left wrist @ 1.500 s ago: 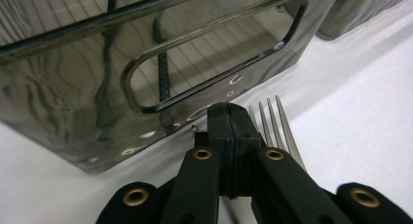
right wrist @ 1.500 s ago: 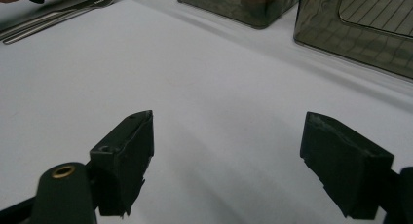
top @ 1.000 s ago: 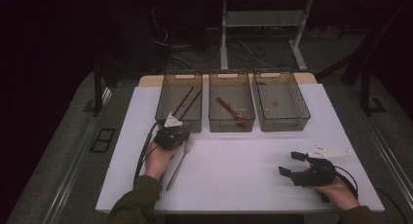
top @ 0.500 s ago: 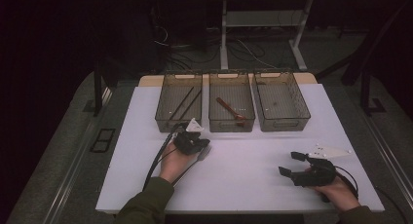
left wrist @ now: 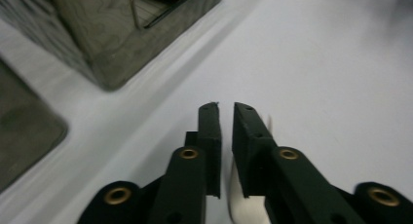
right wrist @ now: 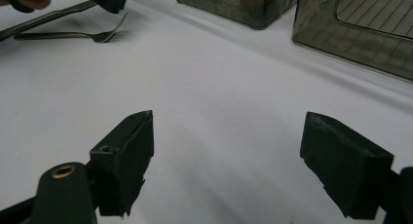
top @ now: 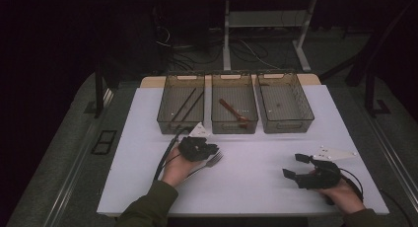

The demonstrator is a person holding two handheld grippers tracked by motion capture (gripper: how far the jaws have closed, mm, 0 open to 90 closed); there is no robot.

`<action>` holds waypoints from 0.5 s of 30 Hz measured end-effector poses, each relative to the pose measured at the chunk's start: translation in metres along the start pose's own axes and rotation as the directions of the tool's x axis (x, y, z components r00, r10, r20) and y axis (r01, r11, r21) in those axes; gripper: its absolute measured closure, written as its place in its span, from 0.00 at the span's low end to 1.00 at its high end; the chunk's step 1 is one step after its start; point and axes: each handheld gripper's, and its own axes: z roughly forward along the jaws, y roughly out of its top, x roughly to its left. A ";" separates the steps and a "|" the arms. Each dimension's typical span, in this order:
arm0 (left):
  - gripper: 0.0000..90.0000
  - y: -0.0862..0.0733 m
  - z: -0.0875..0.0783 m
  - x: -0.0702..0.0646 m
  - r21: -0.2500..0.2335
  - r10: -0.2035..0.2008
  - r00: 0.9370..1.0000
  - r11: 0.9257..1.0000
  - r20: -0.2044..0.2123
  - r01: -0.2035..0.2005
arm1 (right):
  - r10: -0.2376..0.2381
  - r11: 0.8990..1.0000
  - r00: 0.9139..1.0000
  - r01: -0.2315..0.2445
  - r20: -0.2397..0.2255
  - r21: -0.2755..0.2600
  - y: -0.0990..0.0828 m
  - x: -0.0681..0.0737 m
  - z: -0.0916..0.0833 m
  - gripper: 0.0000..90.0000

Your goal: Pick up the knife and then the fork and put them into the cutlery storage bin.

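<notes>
The task's thing is a slim silver metal fork (top: pixel 211 161) with a long thin handle and a short head of tines. It lies on the white table sheet (top: pixel 256 187), well clear of the three smoky translucent plastic bins (top: pixel 235 108) at twelve o'clock, tines pointing toward two o'clock. In the right gripper view it is lifted slightly, its shadow beneath it.

The left gripper (top: pixel 197 149) sits over the fork's handle. In its own view the black jaws stand a narrow slit apart, having just been opening, with a pale sliver of the handle between them low down; whether the pads still press it cannot be told.

The right gripper (top: pixel 296 165) rests at four o'clock on the sheet, jaws spread wide with nothing between them.
</notes>
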 end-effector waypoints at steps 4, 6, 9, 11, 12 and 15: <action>0.79 -0.014 -0.017 -0.003 0.000 -0.007 1.000 1.000 0.014 0.007 | 0.000 1.000 1.000 0.000 0.002 0.001 0.000 0.000 0.000 0.21; 0.78 -0.025 -0.026 -0.007 0.002 -0.014 1.000 1.000 0.020 0.014 | -0.002 1.000 1.000 0.002 0.003 0.002 0.000 0.000 0.000 0.21; 0.78 -0.037 -0.032 -0.013 0.010 -0.012 1.000 1.000 0.018 0.012 | -0.004 1.000 1.000 0.004 0.003 0.002 0.000 0.000 0.000 0.21; 0.78 -0.043 -0.034 -0.017 0.013 -0.011 1.000 1.000 0.011 0.011 | -0.003 1.000 1.000 0.003 0.003 0.003 0.000 0.001 0.000 0.21; 0.79 -0.045 -0.035 -0.017 0.018 -0.008 1.000 1.000 0.004 0.008 | -0.004 1.000 1.000 0.004 0.003 0.002 0.000 0.001 0.000 0.21; 0.82 -0.049 -0.036 -0.016 0.024 -0.014 1.000 1.000 -0.003 0.014 | -0.003 1.000 1.000 0.003 0.003 0.003 0.000 0.001 0.001 0.21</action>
